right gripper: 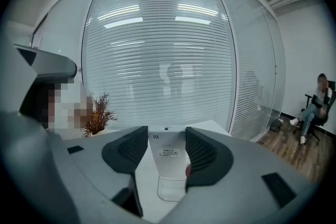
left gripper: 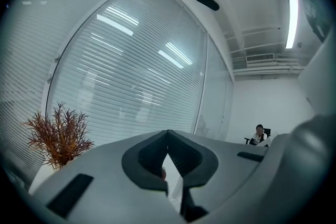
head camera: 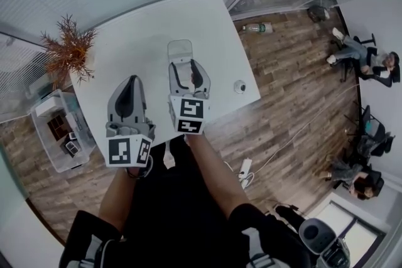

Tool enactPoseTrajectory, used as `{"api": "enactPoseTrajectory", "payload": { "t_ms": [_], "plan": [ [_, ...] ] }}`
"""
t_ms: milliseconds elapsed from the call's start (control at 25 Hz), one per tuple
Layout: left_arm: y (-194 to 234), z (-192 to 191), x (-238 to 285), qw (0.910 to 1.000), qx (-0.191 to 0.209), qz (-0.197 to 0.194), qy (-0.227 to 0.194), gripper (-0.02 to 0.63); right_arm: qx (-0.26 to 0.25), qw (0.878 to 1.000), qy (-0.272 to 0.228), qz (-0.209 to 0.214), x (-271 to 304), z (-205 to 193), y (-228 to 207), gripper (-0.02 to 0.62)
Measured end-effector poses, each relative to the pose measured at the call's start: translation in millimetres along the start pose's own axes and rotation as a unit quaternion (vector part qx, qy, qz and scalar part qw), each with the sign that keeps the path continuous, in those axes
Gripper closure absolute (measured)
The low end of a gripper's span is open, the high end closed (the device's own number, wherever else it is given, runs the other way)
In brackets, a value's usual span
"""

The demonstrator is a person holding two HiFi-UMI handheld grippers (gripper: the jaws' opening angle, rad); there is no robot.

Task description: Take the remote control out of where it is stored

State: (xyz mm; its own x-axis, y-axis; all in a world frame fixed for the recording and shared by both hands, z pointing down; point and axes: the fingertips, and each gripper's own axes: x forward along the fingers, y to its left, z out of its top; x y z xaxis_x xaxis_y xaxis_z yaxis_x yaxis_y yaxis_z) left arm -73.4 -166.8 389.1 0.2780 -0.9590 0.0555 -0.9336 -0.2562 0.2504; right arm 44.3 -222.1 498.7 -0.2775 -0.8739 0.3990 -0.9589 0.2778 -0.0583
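Observation:
A white remote control [head camera: 180, 50] lies back side up, its label showing, between the pads of my right gripper [head camera: 186, 66], above the white table [head camera: 144, 28]. In the right gripper view the remote control [right gripper: 167, 160] fills the gap from one dark pad to the other, and the right gripper [right gripper: 167, 136] is shut on its long sides. The far end sticks out past the fingertips. To its left my left gripper [head camera: 132, 81] hangs over the table with its pads together. The left gripper view shows the left gripper [left gripper: 168, 136] shut with nothing in it.
A dried reddish plant [head camera: 68, 50] stands at the table's far left corner. A clear box [head camera: 59, 132] with small items sits left of the table. A small round white object [head camera: 240, 86] lies near the table's right edge. A power strip [head camera: 244, 169] is on the wood floor.

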Motion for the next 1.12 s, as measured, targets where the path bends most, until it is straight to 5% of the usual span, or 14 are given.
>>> {"api": "enactPoseTrajectory", "payload": {
  "t_ms": [1120],
  "plan": [
    [-11,35,-25,0.9993,0.020,-0.007,-0.032,0.600,-0.011,0.998,-0.057,0.006,-43,45,15,0.365]
  ]
}}
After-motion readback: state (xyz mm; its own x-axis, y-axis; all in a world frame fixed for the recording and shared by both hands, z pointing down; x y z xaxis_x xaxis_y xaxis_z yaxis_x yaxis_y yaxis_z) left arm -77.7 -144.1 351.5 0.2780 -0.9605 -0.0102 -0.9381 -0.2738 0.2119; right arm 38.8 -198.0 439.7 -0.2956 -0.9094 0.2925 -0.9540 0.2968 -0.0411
